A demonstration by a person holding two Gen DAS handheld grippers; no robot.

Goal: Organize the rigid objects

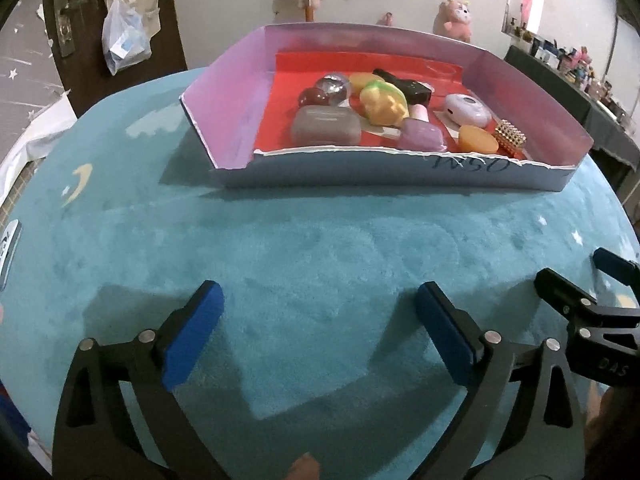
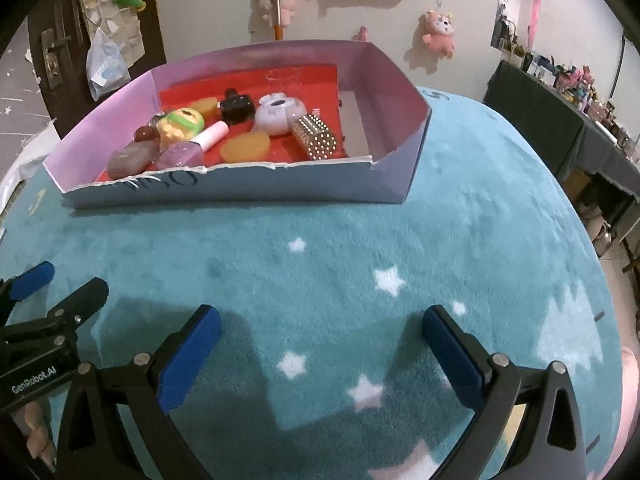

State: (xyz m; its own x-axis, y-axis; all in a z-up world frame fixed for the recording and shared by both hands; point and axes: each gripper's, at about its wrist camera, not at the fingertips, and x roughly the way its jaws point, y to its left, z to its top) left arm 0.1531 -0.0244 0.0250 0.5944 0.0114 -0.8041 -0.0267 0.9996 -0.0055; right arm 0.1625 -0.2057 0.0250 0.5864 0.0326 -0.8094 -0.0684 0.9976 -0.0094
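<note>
Both the left gripper (image 1: 320, 320) and right gripper (image 2: 320, 344) hover wide open and empty over the teal rug (image 1: 320, 240), while the small hard trinkets sit inside the cardboard tray (image 1: 392, 174); the glass ball (image 1: 333, 85) looks slippery, so the flat-sided grey case (image 1: 325, 126) seems the surer pinch.

My left gripper (image 1: 320, 336) has black angular fingers with triangular cut-outs, silver pivot screws and blue rubber pads (image 1: 194, 336). My right gripper (image 2: 320, 356) matches it: black frame, blue pads (image 2: 190, 360), silver screws. White "GenRobot.AI" lettering shows on the black body beside its left finger.
</note>
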